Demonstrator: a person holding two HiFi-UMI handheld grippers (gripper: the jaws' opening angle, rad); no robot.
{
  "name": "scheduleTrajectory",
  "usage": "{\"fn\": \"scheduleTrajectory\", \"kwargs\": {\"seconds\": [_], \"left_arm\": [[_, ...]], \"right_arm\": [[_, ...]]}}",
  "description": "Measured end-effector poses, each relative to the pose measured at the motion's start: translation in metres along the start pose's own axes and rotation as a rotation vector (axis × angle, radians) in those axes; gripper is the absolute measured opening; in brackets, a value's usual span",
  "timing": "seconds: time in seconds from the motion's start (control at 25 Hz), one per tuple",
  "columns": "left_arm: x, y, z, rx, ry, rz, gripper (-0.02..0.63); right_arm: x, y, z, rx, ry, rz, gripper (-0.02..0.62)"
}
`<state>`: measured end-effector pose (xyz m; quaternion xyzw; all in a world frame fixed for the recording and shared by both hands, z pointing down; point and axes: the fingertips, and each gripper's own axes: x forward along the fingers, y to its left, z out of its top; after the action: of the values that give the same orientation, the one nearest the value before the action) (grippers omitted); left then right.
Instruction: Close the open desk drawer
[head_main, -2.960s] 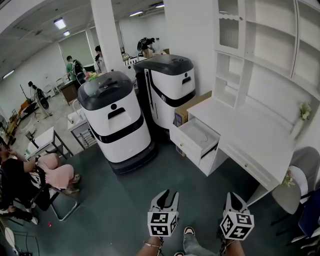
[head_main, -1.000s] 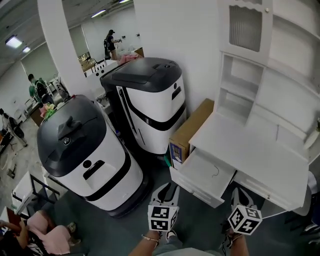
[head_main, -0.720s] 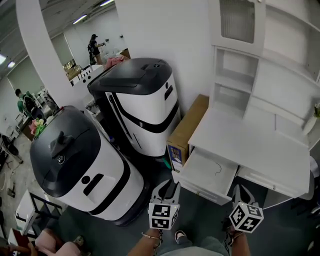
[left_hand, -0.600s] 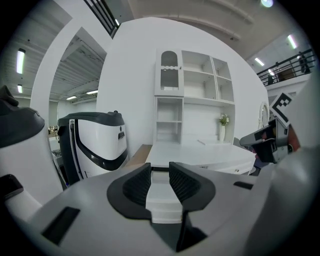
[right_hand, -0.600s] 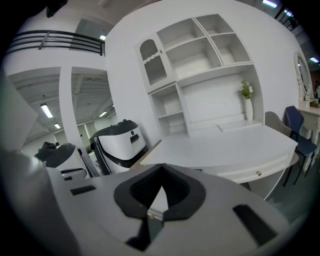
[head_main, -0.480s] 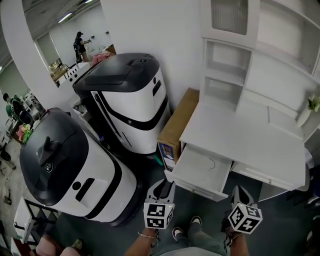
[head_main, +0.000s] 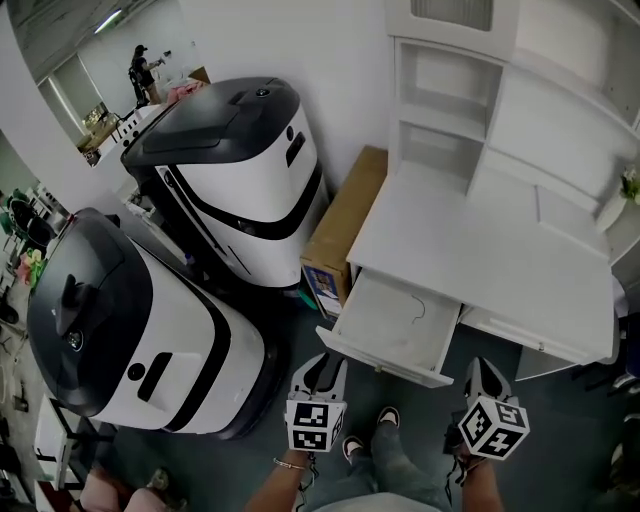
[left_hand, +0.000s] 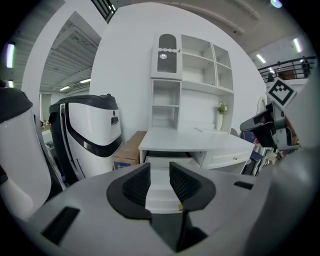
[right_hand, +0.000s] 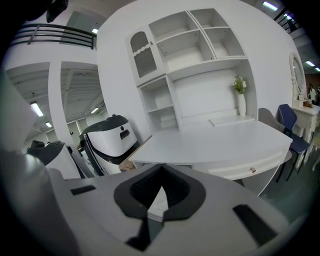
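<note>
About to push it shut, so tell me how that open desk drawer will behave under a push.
The drawer looks nearly empty, so it is probably light and should slide easily. Its wide front panel looks rigid and unlikely to flex. Pushed near one end it might skew; mid-panel seems safer.

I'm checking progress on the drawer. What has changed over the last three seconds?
The person has walked up to the desk; the drawer now lies right ahead of both grippers. The left gripper has just opened slightly wider and is empty; the right gripper is shut and empty. Nothing was gripped. The drawer stays open, untouched.
</note>
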<state>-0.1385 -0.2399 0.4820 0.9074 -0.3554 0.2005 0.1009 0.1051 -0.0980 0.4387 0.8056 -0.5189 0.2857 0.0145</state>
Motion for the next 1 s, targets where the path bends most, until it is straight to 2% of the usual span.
{"fn": "scheduleTrajectory", "kwargs": {"seconds": [0.24,0.64,1.0], "left_arm": [[0.016,0.000,-0.019,-0.010,0.029,-0.001,0.130],[0.049,0.004,-0.067,0.062,0.083,-0.035,0.130],[0.074,0.006,-0.085,0.095,0.105,-0.046,0.130]], "right_arm": [[0.005,-0.018,-0.016,-0.009,0.051,-0.031,0.006],[0.018,-0.059,-0.057,-0.009,0.119,-0.118,0.006],[0.024,-0.083,-0.086,-0.006,0.170,-0.183,0.006]]}}
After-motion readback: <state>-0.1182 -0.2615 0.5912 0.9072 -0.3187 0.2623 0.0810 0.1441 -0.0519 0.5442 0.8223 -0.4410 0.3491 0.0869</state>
